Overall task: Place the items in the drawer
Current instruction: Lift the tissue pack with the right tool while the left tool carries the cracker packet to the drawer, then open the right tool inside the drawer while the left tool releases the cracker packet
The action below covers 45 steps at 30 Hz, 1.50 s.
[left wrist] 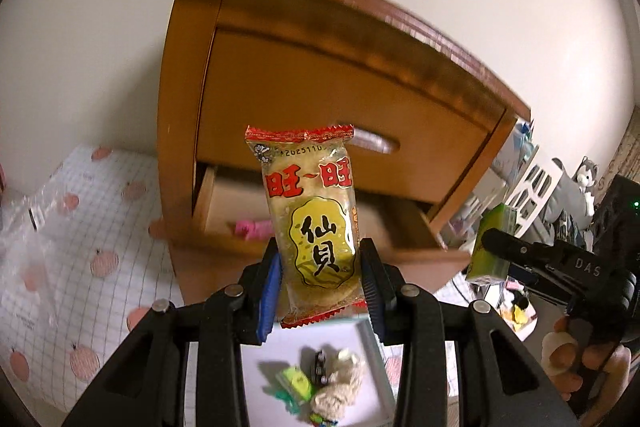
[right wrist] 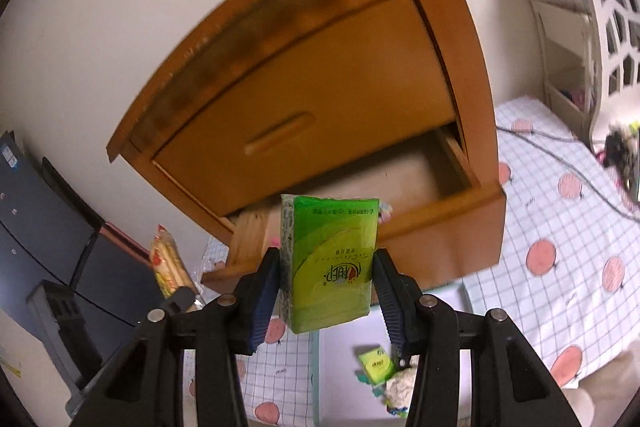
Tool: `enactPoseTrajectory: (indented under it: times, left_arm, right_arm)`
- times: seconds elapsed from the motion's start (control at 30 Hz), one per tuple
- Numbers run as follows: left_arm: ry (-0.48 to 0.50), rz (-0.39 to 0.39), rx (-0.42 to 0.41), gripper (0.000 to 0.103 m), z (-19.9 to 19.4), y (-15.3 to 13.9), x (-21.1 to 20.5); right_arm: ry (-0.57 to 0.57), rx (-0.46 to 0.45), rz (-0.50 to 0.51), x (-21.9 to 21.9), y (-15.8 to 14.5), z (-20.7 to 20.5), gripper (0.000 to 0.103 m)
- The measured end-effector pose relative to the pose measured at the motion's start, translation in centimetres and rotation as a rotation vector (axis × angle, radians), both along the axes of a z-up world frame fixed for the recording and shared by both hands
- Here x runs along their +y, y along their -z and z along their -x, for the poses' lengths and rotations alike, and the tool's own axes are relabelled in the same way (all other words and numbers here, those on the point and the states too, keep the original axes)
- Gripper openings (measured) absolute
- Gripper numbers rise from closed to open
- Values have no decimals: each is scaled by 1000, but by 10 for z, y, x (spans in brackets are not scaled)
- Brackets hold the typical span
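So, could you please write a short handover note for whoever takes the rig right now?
Left gripper: shut on the rice cracker packet, held up facing the cabinet.
Right gripper: shut on the green tissue pack.
The lower drawer is open; a pink item already lies inside.
Left: drop both in, then fetch the small items from the white tray below.

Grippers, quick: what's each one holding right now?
Left gripper: shut on the rice cracker packet.
Right gripper: shut on the green tissue pack.
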<state>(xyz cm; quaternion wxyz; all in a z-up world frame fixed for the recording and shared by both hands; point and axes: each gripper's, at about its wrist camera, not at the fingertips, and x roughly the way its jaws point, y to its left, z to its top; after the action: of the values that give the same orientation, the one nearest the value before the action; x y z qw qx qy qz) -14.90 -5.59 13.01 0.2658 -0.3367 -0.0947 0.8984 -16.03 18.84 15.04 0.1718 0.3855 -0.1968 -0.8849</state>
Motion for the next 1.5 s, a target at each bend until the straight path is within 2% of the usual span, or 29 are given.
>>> enactPoseTrajectory:
  times: [0.2,0.23,0.47,0.93,1.27,1.5]
  left_arm:
    - [-10,5,27,39,14,-23,4]
    - [-46,11,27,39,17,-22,4]
    - [-96,24,12,39,37,-26,7]
    - [-144,51,-49,39,74,-4,5]
    - [-196,84,-104,39,99,18,9]
    - [-206,97,-124,40,107,28,5]
  right_arm:
    - [-18,36,-65,-13,-27,19,49]
    - [-21,39,-76,-15,-30,22,49]
    - [-54,40,-164,-39,-33,41,49]
    - [-74,-31,-280,-68,-7,81,49]
    - [-82,-69,-350,-81,16,101,49]
    - [-85,-78,-394,-92,21,107,50]
